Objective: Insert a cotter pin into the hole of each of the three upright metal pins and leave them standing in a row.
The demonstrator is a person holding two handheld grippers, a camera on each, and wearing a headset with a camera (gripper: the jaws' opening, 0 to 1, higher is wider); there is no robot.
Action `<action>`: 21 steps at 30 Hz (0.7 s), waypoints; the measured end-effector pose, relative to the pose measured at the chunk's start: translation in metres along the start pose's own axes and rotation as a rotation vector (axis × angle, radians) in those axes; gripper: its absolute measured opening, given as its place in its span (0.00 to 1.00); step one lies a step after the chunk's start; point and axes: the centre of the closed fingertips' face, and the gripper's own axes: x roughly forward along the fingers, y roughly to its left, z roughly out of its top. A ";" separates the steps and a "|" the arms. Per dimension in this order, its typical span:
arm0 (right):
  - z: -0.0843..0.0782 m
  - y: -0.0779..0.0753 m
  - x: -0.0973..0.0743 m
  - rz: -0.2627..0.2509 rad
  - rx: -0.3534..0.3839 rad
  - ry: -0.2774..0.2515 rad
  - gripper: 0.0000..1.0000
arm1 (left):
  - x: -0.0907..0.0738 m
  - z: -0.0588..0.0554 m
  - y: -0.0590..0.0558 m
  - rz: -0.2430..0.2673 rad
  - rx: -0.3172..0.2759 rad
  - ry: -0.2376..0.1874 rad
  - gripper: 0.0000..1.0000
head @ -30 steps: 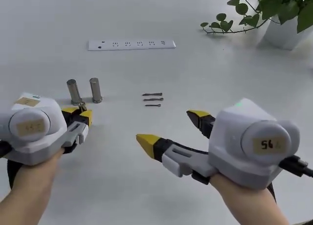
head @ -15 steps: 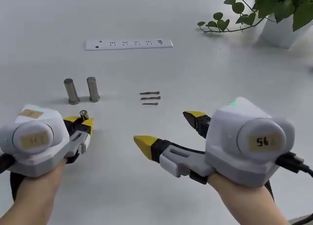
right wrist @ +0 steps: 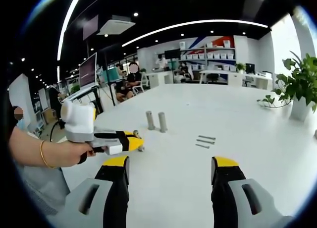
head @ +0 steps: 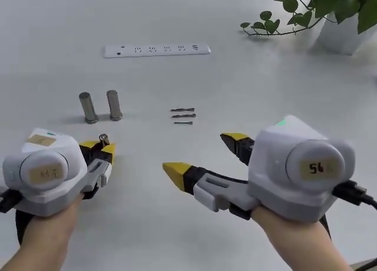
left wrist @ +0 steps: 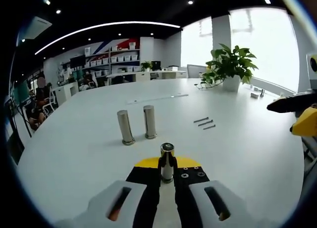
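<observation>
Right, judging by the layout, the step in hand is fetching a cotter pin for the pin already held. Landmark = the two standing pins (head: 101, 106), upright side by side on the white surface (head: 247, 76). Right tool (head: 199, 153) hangs nearer the person than that pair and off to the right, jaws wide apart, nothing btwn them. Left tool (head: 99, 146) sits just in front of the pair, clamped on the held pin (left wrist: 167, 161), which stands upright btwn the yellow tips. The three cotter pins (head: 183, 115) lie flat in a small stack of parallel lines to the right of the pair, well apart from it. To do it well, I'd say: keep the left tool steady w/ the held pin vertical, and turn it so the cross hole faces right; the hole is too small to make out. Bring the right tool in low over the nearest cotter pin, pinch it at one end so most of its length sticks out, and don't nudge the other two. Thin and flat, so prob. slippery to lift. Writing: the right tool's rear sticker (head: 318, 168) reads approx. "56"; the left tool's sticker (head: 45, 173) is too faint to read; the power strip (head: 156, 50), beyond the pair, shows no legible brand.
</observation>
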 end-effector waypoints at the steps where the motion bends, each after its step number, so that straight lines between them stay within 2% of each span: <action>1: 0.000 0.000 0.000 0.001 0.002 0.000 0.64 | 0.000 0.000 0.000 0.001 0.001 0.000 0.06; 10: 0.000 0.005 0.003 0.014 0.002 0.001 0.64 | 0.000 0.000 0.001 0.001 0.004 0.005 0.07; 21: 0.001 0.005 0.002 0.015 0.001 0.002 0.63 | -0.001 0.000 0.002 -0.002 0.007 0.006 0.16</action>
